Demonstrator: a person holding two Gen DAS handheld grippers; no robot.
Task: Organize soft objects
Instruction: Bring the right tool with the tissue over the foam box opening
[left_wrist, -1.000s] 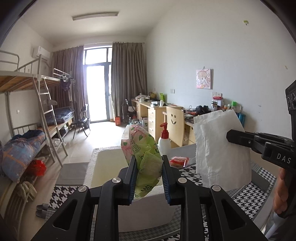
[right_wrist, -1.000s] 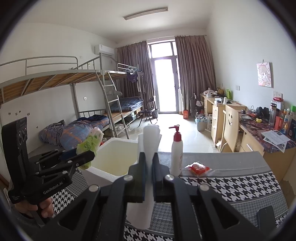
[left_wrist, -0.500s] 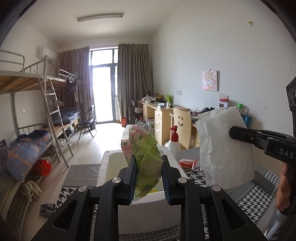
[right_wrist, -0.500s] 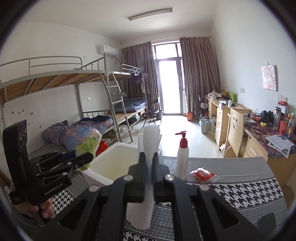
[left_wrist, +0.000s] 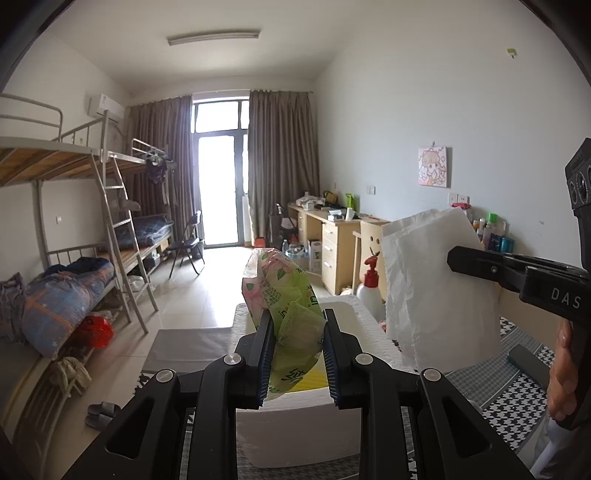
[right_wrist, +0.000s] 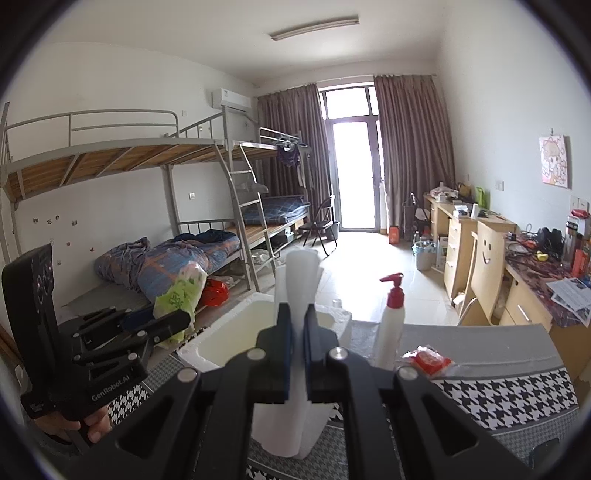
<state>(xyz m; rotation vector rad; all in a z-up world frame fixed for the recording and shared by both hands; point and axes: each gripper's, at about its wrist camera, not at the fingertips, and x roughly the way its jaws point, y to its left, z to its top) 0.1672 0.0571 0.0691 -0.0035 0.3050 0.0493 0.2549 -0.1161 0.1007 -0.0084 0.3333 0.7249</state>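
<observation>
Houndstooth cloth covers your table (right_wrist: 509, 395), with a white foam box (right_wrist: 236, 339) at its far left edge. Your left gripper (left_wrist: 297, 354) is clamped on a crumpled green-and-pink plastic tissue pack (left_wrist: 284, 295) above the box; your right gripper (right_wrist: 297, 354) pinches a folded white paper towel (right_wrist: 301, 280) beside a red-pump white bottle (right_wrist: 391, 325).

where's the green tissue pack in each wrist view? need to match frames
Left wrist: green tissue pack bottom centre, pinched between the left gripper fingers, above the white foam box.
Right wrist: green tissue pack left of centre, in the left gripper.
Shared landmark: red-capped pump bottle.
</observation>
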